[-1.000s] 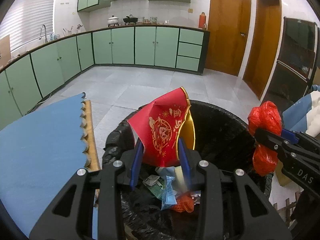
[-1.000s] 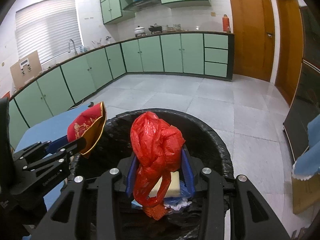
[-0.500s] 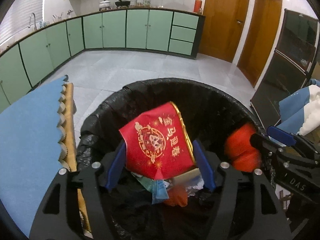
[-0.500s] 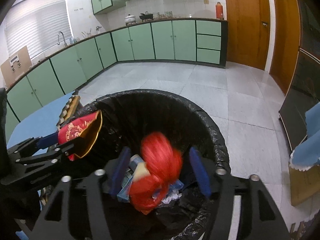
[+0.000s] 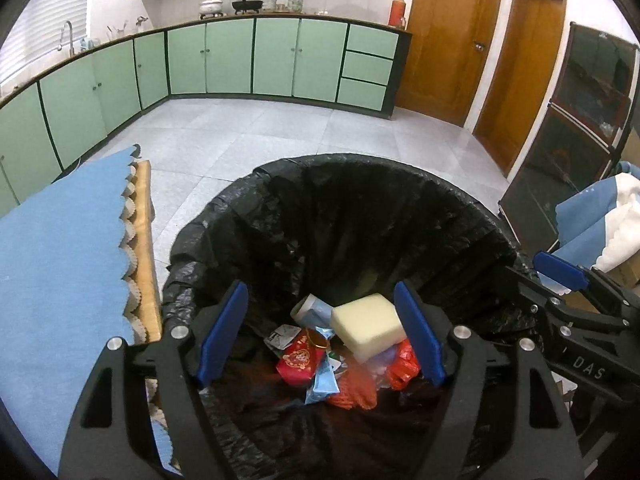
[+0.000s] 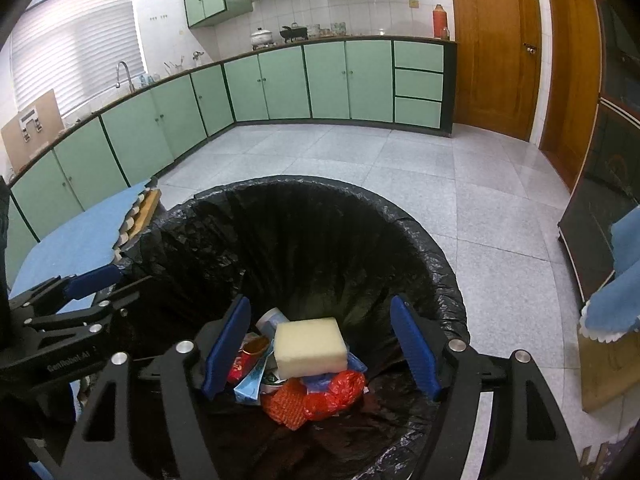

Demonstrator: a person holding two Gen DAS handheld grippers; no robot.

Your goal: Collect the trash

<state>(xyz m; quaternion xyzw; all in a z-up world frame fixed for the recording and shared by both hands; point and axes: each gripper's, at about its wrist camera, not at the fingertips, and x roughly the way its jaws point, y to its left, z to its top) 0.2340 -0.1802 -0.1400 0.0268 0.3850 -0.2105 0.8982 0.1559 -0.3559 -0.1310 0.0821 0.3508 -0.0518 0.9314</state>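
Note:
A bin lined with a black bag [image 5: 360, 200] [image 6: 320, 216] stands below both grippers. In it lie a red packet [image 5: 298, 362], a red plastic bag [image 6: 338, 394] [image 5: 404, 362], a pale yellow sponge [image 5: 370, 326] [image 6: 310, 346] and other wrappers. My left gripper [image 5: 322, 338] is open and empty over the bin. My right gripper [image 6: 320, 346] is open and empty over the bin too. Each gripper shows at the edge of the other's view.
A table with a blue cloth [image 5: 56, 272] [image 6: 80, 240] stands left of the bin. Another blue cloth [image 5: 588, 216] [image 6: 620, 280] lies at the right beside a dark cabinet [image 5: 576, 128]. Green kitchen cabinets [image 5: 280, 60] and wooden doors [image 5: 448, 36] line the far walls.
Both grippers opened. The red packet dropped from my left gripper and the red plastic bag from my right gripper into the bin.

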